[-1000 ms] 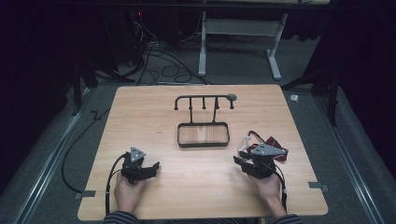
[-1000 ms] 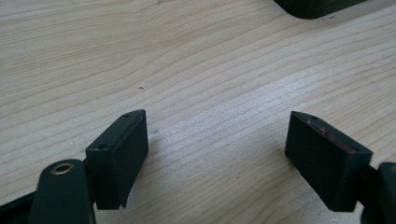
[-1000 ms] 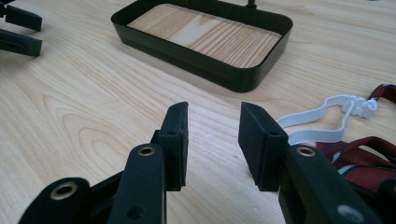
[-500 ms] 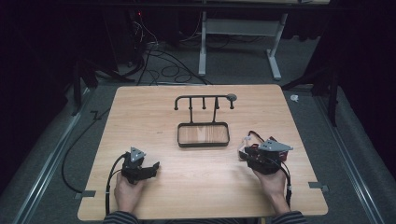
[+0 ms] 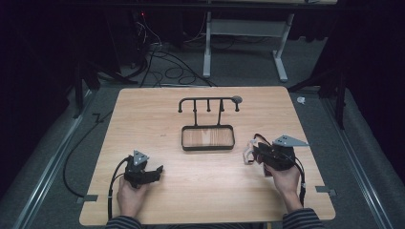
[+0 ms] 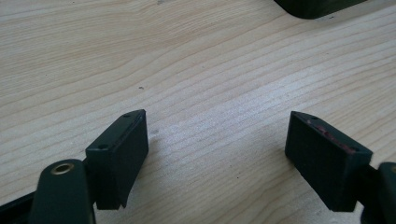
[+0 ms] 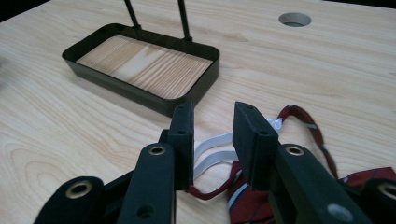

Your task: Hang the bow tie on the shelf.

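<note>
A dark red striped tie [image 7: 247, 198] with a white strap [image 7: 212, 156] and a thin red loop [image 7: 317, 133] lies on the wooden table at the right. My right gripper [image 7: 212, 112] hovers just over it, jaws a narrow gap apart, the white strap showing low in the gap; nothing looks clamped. In the high view the right gripper [image 5: 259, 151] points left over the tie [image 5: 249, 155]. My left gripper [image 5: 156, 170] rests at the front left, and its jaws [image 6: 217, 126] stand wide open over bare wood.
A black stand with a shallow tray [image 5: 207, 149] and a bar of hooks [image 5: 208, 99] stands mid-table; the tray's rim [image 7: 140, 93] is just ahead of the right gripper. A round hole [image 7: 294, 19] sits in the tabletop behind it. Cables trail on the floor.
The right hand has turned its gripper level and shifted slightly right over the tie, covering most of the red cloth. The left gripper has stayed put.
</note>
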The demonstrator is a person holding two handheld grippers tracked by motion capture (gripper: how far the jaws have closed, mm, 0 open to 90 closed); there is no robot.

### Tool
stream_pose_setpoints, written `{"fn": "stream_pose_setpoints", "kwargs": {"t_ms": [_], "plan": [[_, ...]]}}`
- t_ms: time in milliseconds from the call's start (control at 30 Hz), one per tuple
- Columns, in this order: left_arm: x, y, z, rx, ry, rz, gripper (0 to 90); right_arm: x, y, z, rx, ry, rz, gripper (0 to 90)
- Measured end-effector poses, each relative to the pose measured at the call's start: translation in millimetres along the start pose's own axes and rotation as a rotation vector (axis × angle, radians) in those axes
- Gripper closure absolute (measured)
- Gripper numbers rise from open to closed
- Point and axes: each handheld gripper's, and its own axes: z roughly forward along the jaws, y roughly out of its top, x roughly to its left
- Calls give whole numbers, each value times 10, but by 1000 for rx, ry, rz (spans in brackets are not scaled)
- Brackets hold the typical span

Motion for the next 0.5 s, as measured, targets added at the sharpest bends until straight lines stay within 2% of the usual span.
{"fn": "stream_pose_setpoints", "kwargs": {"t_ms": [233,500], "plan": [[-1,1,0,0,-1,-1,219,-157,68,20,4,-19,26,709],[-3,0,2,-1,1,-1,219,-284,112,118,46,-43,25,711]]}}
